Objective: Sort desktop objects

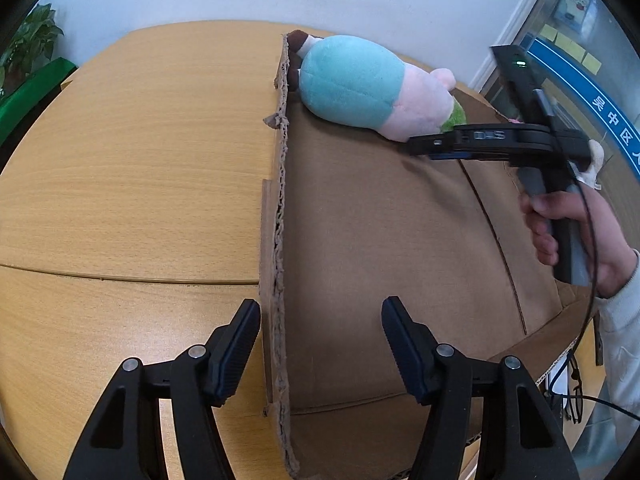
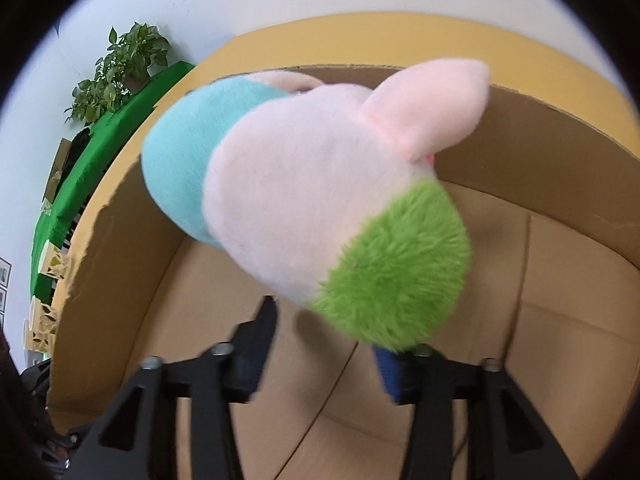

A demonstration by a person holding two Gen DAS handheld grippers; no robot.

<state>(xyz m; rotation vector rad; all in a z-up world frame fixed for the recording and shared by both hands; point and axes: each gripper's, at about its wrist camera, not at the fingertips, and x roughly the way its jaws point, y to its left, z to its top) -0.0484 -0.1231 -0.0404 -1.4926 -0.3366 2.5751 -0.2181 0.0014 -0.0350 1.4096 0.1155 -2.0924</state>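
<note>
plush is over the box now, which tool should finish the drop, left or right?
Right. The right tool is at the plush, above the inside of the box, though its grip is unclear. The left tool is open, empty, straddling the box's near wall, far from the plush.

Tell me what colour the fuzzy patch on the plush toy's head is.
Bright green, on the plush toy, clearest in the right wrist view.

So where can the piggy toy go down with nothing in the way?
The cardboard box floor looks bare from the near wall up to the plush toy and right gripper; that far end is crowded. The wooden table left of the box wall is bare too. The left gripper straddles that wall.
</note>
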